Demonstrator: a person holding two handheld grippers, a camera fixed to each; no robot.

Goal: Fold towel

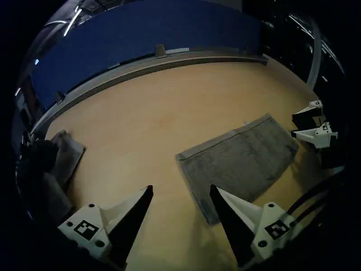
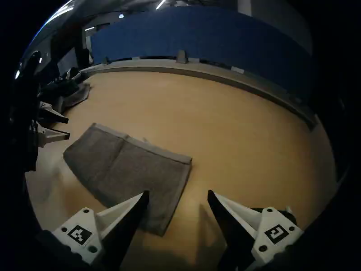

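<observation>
A grey towel [image 1: 239,158] lies flat on the wooden table [image 1: 149,117], folded into a broad rectangle with a hemmed band along one edge. My left gripper [image 1: 180,189] hovers open just above the towel's near left corner, nothing between its fingers. In the left gripper view, my right gripper [image 1: 294,124] stands open beside the towel's far right end. In the right gripper view the towel [image 2: 126,171] lies in front and to the left. My right gripper [image 2: 177,193] hangs open over its near right corner. The left gripper [image 2: 67,127] is open at the towel's left end.
A blue partition [image 1: 149,31] with a grey rail runs along the table's far edge. More grey cloths [image 1: 67,153] are piled at the table's left end, also seen as a cloth pile [image 2: 74,92] in the right gripper view. Bare tabletop [image 2: 234,126] stretches beyond the towel.
</observation>
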